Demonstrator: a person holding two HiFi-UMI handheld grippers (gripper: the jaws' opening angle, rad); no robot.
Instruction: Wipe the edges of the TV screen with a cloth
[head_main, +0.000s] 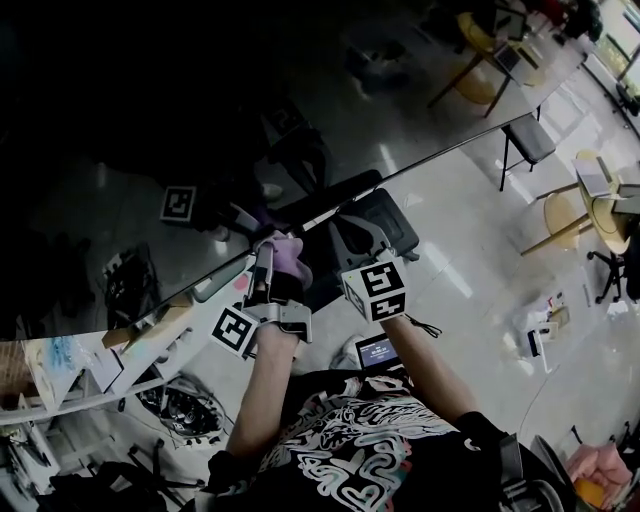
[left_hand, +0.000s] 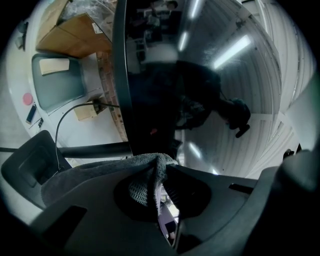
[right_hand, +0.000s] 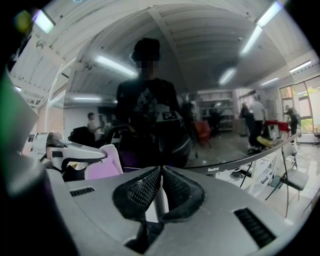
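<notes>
Cloth (left_hand: 95, 172): pinched in the closed jaws of the left gripper (left_hand: 161, 169), at the bezel.
TV screen edge (head_main: 440, 160): directly ahead of that gripper; its long axis slants lower-left to upper-right in the head view.
Right gripper (right_hand: 161, 172): jaws together, empty, just beside.
Right gripper view only: shows the bezel's logo.

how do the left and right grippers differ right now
The left gripper is clamped on a fold of cloth; the right gripper is shut with nothing between its jaws. The left gripper looks along the dark edge of the TV, while the right gripper faces the screen's reflective glass. Both are closed and held close to the TV.
</notes>
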